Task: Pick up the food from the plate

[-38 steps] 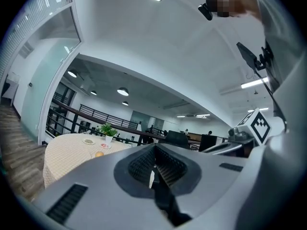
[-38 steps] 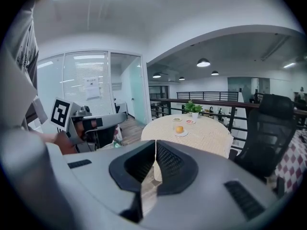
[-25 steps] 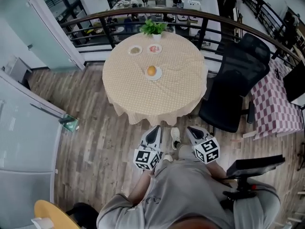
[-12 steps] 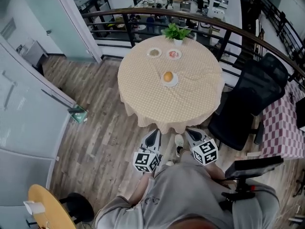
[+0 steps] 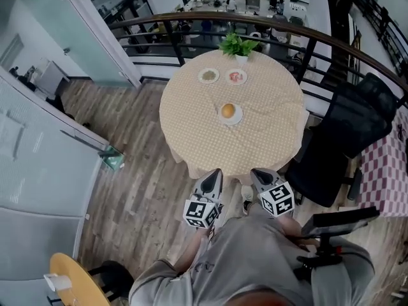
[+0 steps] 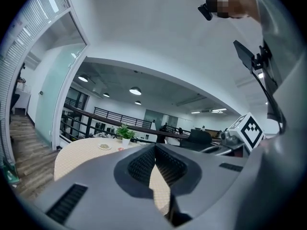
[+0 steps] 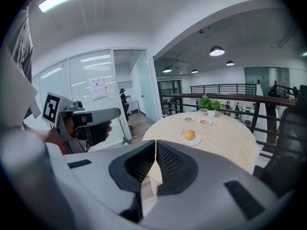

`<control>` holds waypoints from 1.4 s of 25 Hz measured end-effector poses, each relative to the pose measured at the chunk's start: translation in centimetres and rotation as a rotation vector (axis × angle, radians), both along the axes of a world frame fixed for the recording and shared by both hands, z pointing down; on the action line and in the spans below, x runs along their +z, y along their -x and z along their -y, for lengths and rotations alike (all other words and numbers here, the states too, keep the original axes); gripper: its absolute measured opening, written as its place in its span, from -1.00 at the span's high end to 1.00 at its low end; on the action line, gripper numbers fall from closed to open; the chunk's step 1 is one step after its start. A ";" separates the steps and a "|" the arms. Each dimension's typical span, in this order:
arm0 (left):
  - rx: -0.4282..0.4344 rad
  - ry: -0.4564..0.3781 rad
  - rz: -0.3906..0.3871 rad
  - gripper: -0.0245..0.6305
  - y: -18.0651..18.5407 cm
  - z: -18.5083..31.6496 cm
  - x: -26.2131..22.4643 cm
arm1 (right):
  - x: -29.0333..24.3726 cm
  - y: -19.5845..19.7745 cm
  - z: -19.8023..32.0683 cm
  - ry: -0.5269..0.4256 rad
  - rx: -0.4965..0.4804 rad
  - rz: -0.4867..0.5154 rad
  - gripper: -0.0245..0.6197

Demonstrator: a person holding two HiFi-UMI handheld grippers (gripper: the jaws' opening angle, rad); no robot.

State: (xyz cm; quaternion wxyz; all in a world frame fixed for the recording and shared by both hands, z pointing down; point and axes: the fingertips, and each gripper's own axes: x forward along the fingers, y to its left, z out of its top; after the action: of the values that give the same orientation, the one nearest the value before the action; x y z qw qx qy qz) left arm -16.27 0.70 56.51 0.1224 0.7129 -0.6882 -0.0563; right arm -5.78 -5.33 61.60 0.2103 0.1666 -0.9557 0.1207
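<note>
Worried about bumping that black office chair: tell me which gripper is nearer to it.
Right. The right gripper sits just left of the black office chair, apart from it; the left gripper is farther left, on the right gripper's other side.

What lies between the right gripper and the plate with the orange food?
Only bare tablecloth: in the head view nothing stands between the right gripper and the plate with the food.

Grey shirt (image 5: pixel 248 260), seemingly short-sleeved
</note>
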 end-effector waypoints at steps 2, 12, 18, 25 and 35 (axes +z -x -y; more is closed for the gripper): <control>0.016 0.019 0.003 0.89 -0.1 1.5 0.3 | -0.1 0.5 1.2 0.011 -0.007 0.010 0.88; 0.027 -0.051 0.029 0.90 0.4 9.7 -3.6 | -0.9 3.4 11.4 0.000 -0.006 0.059 0.88; 0.004 -0.041 0.051 0.89 1.3 15.3 -4.3 | -0.1 4.9 15.9 0.031 -0.033 0.080 0.88; -0.024 -0.018 0.020 0.89 1.9 18.6 -4.1 | -0.2 5.1 18.5 0.040 -0.042 0.068 0.88; 0.016 -0.057 0.065 0.89 3.1 20.4 -7.0 | -3.9 5.2 21.8 0.006 0.079 0.128 0.88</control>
State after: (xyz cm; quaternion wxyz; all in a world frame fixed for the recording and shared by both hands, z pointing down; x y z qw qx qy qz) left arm -19.34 -19.67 49.47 0.0802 0.7232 -0.6840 -0.0518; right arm -10.96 -27.11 57.66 0.1446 0.1953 -0.9595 0.1423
